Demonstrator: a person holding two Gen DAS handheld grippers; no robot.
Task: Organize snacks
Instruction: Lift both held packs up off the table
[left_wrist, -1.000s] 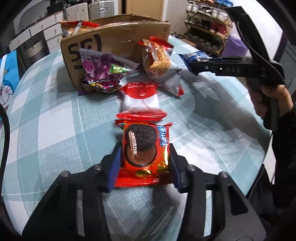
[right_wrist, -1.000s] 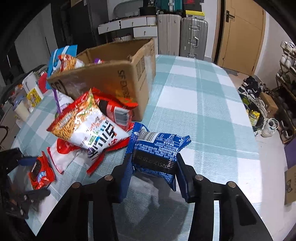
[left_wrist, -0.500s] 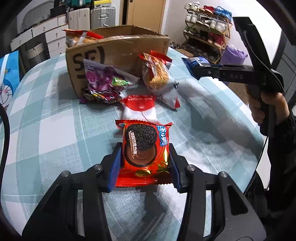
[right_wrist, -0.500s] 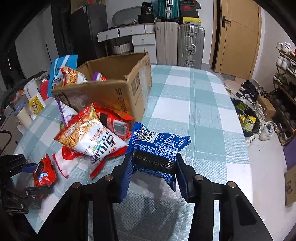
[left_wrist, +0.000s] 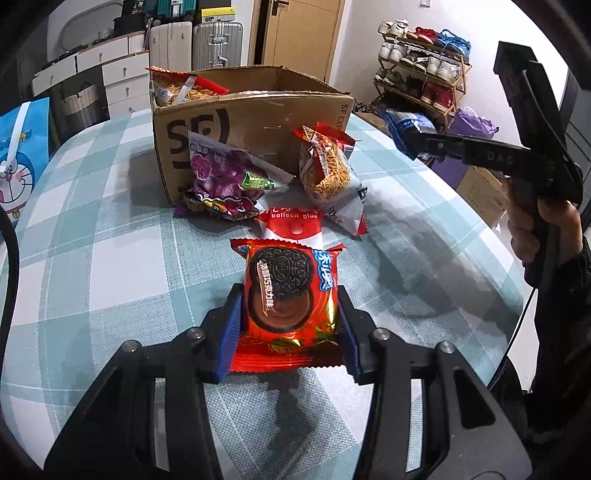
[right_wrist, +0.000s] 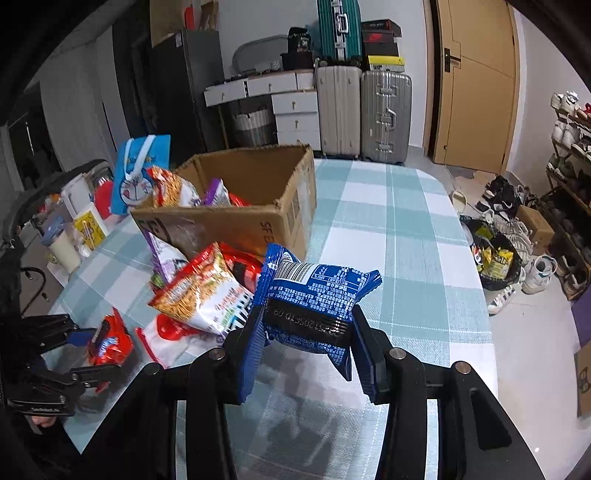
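Observation:
My left gripper (left_wrist: 290, 314) is shut on a red Oreo packet (left_wrist: 290, 291) and holds it above the checked table. My right gripper (right_wrist: 308, 328) is shut on a blue snack packet (right_wrist: 314, 295), raised above the table to the right of the snack pile. An open cardboard box (left_wrist: 255, 122) stands behind the pile, also in the right wrist view (right_wrist: 240, 199), with several snacks inside. In front of it lie a purple bag (left_wrist: 225, 181), a noodle-snack bag (left_wrist: 327, 170) and a red-white packet (left_wrist: 293, 225). The right gripper also shows in the left wrist view (left_wrist: 410, 136).
The round table (right_wrist: 399, 229) has a teal checked cloth. A blue Doraemon bag (left_wrist: 16, 166) stands at the left edge. Suitcases (right_wrist: 365, 110), drawers and a shoe rack (left_wrist: 421, 74) stand beyond the table. Shoes lie on the floor on the right.
Both grippers have risen with their packets. The right gripper has moved up and towards the box. The snacks on the table have not moved.

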